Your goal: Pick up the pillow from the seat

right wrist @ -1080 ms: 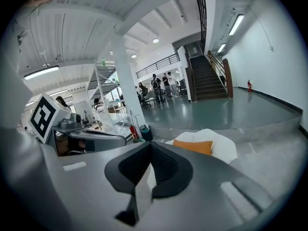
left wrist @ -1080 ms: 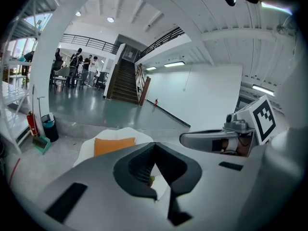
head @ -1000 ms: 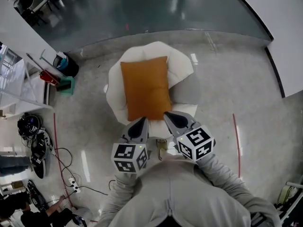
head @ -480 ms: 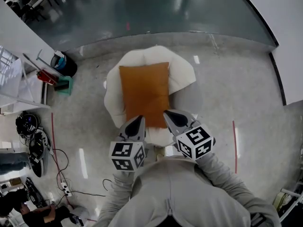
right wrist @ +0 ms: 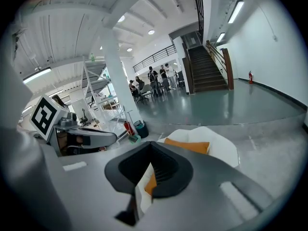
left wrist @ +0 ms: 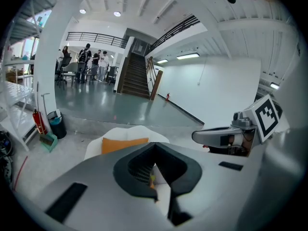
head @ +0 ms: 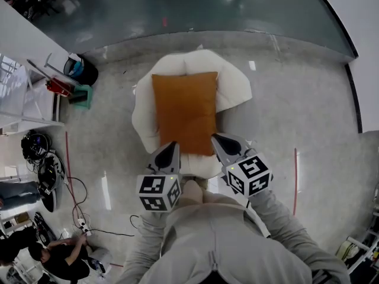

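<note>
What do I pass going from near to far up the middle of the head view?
Person's grey sweatshirt → left tongs and right tongs, side by side → orange pillow → far rim of the white seat → pale speckled floor → dark glossy floor.

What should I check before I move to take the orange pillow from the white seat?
1. Pillow lies flat on the seat, nothing on it: ok.
2. Left hand-held gripper jaws apart for a grasp: not ok, together.
3. Right hand-held gripper jaws apart for a grasp: not ok, together.
4. Both grippers point at the pillow's near edge: ok.
5. Height above the pillow: cannot tell.
</note>
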The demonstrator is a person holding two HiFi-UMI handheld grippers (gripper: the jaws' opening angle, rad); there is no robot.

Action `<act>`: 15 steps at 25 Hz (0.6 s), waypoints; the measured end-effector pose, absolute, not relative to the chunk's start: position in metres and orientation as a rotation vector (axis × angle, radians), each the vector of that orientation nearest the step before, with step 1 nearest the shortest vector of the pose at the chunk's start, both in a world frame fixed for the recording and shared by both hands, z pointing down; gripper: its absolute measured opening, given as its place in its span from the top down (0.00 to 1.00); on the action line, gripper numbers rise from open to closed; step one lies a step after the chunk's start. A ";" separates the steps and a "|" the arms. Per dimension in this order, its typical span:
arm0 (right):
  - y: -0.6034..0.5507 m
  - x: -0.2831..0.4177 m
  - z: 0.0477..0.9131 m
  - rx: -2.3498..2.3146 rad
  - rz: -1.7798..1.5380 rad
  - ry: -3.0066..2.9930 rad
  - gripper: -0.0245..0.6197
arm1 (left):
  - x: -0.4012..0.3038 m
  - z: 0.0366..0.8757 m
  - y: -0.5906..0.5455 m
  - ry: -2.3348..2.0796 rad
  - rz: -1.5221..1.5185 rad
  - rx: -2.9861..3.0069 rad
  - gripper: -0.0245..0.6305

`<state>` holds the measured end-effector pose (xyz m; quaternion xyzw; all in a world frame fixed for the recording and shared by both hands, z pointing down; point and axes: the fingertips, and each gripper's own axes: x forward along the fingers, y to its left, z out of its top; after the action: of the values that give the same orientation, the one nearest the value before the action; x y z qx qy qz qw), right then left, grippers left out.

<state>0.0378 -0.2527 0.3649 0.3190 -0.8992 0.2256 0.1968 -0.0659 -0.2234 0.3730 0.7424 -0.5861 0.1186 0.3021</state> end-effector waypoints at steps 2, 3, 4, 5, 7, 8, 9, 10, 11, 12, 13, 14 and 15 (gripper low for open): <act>-0.258 0.039 0.371 0.901 0.642 -2.500 0.96 | -0.070 0.378 -0.226 -1.552 0.329 1.956 0.96; -0.260 0.040 0.375 0.906 0.648 -2.491 0.96 | -0.071 0.381 -0.227 -1.550 0.334 1.950 0.96; -0.262 0.041 0.378 0.913 0.655 -2.482 0.96 | -0.072 0.384 -0.228 -1.546 0.338 1.945 0.96; -0.263 0.043 0.381 0.921 0.664 -2.474 0.96 | -0.072 0.387 -0.230 -1.540 0.340 1.942 0.96; -0.265 0.045 0.387 0.936 0.680 -2.459 0.96 | -0.073 0.393 -0.232 -1.531 0.343 1.937 0.96; -0.266 0.046 0.391 0.941 0.689 -2.452 0.96 | -0.074 0.397 -0.234 -1.528 0.346 1.935 0.96; -0.267 0.046 0.396 0.946 0.698 -2.443 0.96 | -0.075 0.401 -0.236 -1.524 0.348 1.933 0.96; -0.269 0.046 0.401 0.951 0.705 -2.434 0.96 | -0.076 0.406 -0.239 -1.520 0.350 1.931 0.96; -0.271 0.045 0.406 0.956 0.708 -2.425 0.96 | -0.078 0.411 -0.243 -1.516 0.350 1.930 0.96; -0.274 0.043 0.410 0.961 0.709 -2.417 0.96 | -0.080 0.415 -0.247 -1.511 0.350 1.931 0.96; -0.277 0.041 0.415 0.967 0.708 -2.410 0.96 | -0.082 0.420 -0.252 -1.506 0.353 1.932 0.96; -0.280 0.039 0.419 0.972 0.709 -2.403 0.96 | -0.084 0.425 -0.256 -1.500 0.358 1.932 0.96; -0.282 0.037 0.424 0.976 0.712 -2.396 0.96 | -0.087 0.432 -0.259 -1.495 0.366 1.929 0.96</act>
<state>0.0374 -0.2822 0.4243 0.3544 -0.8695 0.2583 0.2271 -0.0866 -0.2590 0.4315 0.7378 -0.5718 0.1400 0.3303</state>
